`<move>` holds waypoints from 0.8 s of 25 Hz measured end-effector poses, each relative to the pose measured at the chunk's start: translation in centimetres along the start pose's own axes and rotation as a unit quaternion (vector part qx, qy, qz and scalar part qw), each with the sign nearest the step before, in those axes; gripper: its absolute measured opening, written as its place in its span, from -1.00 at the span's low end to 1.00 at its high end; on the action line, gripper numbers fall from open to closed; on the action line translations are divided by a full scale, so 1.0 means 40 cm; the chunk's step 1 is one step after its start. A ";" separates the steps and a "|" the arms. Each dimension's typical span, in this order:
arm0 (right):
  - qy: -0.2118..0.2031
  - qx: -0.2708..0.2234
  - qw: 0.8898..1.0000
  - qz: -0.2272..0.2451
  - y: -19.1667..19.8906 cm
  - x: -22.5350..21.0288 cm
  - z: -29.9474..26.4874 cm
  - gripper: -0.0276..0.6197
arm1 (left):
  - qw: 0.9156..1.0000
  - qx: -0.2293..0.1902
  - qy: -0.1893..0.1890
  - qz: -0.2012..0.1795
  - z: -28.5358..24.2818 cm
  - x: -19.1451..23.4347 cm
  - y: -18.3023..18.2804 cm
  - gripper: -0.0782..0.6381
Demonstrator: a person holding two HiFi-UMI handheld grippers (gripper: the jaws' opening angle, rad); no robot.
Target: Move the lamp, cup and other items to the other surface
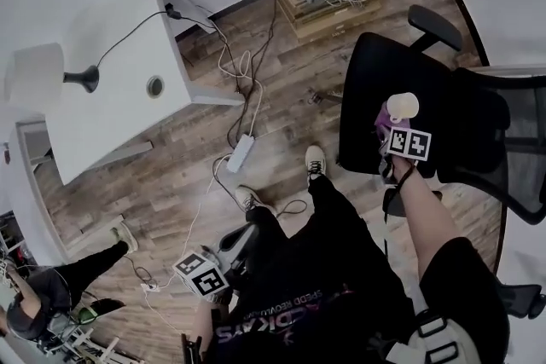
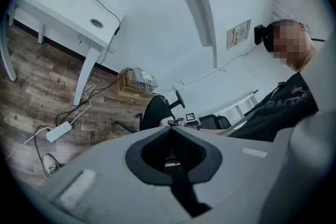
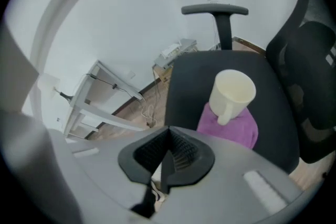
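1. The lamp (image 1: 38,74) stands on the white tabletop (image 1: 128,111), well apart from the left gripper (image 2: 169,128). From that gripper it sits far ahead and up to the left. Its black base is on the surface, and a cord runs from the base to the tabletop's far edge.
2. The left gripper is held low beside the person's leg (image 1: 281,268). Its jaws are pressed together with nothing between them. No task item is near it, and the office chair (image 1: 371,89) shows far beyond its tips.
3. A white power strip (image 1: 241,153) lies on the wooden floor (image 1: 281,72), ahead of the left gripper and to its left, between it and the tabletop.
4. The right gripper (image 3: 169,134) hangs over the near part of the office chair's black seat, pointing steeply down. Its jaws are closed on each other and hold nothing.
5. The cream cup (image 3: 232,94) is just beyond the right gripper's tips and a little to their right, not touching them. Its handle is turned toward the gripper and its open mouth is in plain sight.
6. The cup rests on a purple cloth (image 3: 239,131) spread on the seat. The cloth's near edge lies close ahead of the closed jaws.
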State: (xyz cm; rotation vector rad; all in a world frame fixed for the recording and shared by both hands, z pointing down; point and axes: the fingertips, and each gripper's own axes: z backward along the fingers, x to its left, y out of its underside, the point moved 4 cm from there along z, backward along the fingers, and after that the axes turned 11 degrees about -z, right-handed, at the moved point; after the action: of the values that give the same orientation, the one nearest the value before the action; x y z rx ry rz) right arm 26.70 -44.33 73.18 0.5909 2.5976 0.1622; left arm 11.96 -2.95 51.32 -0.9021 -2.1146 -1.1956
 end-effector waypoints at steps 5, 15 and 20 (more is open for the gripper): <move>-0.153 -0.035 0.987 0.040 0.043 0.289 0.114 -0.90 | 0.999 -0.010 0.034 -0.038 0.075 0.046 -0.040 -0.77; -0.399 0.030 0.897 0.187 0.487 1.001 0.288 -0.90 | 0.983 -0.032 0.143 -0.110 0.386 0.178 -0.073 -0.77; -0.469 0.108 0.806 0.345 0.781 1.249 0.346 -0.90 | 0.963 0.006 0.246 -0.107 0.530 0.187 0.004 -0.77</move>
State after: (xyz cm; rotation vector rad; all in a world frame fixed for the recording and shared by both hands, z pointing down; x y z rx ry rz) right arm 5.19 5.69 46.75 1.2872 1.3616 -0.1754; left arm 4.65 17.87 47.11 -0.3221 -1.8335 -1.3450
